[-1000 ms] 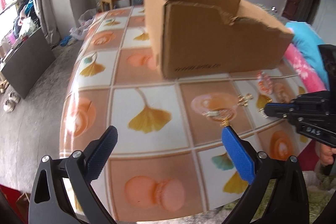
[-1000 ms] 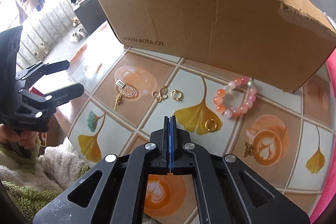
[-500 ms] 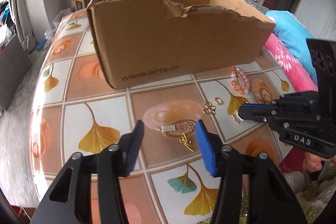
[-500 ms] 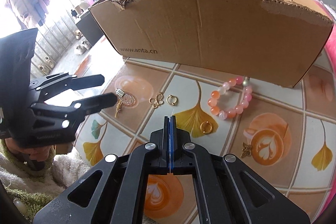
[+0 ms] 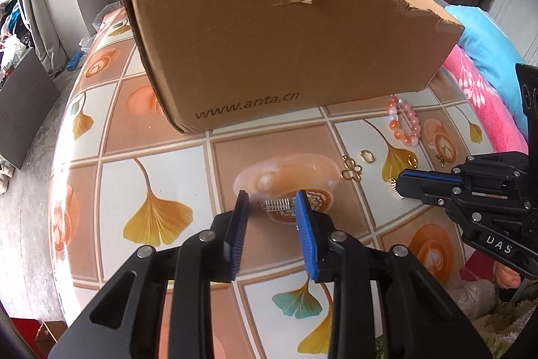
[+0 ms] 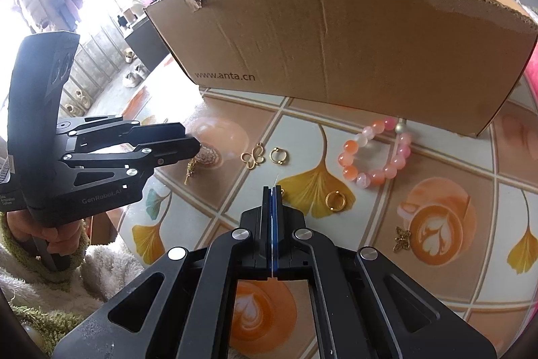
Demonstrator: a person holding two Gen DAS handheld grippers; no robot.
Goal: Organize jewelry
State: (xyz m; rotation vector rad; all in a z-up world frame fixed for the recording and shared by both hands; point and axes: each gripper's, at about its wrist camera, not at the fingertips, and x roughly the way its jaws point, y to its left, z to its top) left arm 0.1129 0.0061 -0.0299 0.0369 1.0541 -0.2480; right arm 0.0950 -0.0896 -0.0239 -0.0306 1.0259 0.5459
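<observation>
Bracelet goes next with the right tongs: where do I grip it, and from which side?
Pinch the near arc of the bead bracelet, one bead row between the jaws, from above; the right tongs are shut, so open first. It lies flat as a loop, its far arc close to the cardboard box.

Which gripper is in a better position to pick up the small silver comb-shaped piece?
Probably the left gripper: its jaws, just closing, already straddle the silver comb piece. The right gripper is shut, beside the gold ring.

The right gripper (image 6: 272, 190) is seen pressed shut above the patterned table (image 6: 454, 177). A beaded bracelet (image 6: 376, 153) and a gold ring (image 6: 335, 200) are laid before the cardboard box (image 6: 336, 49).
</observation>
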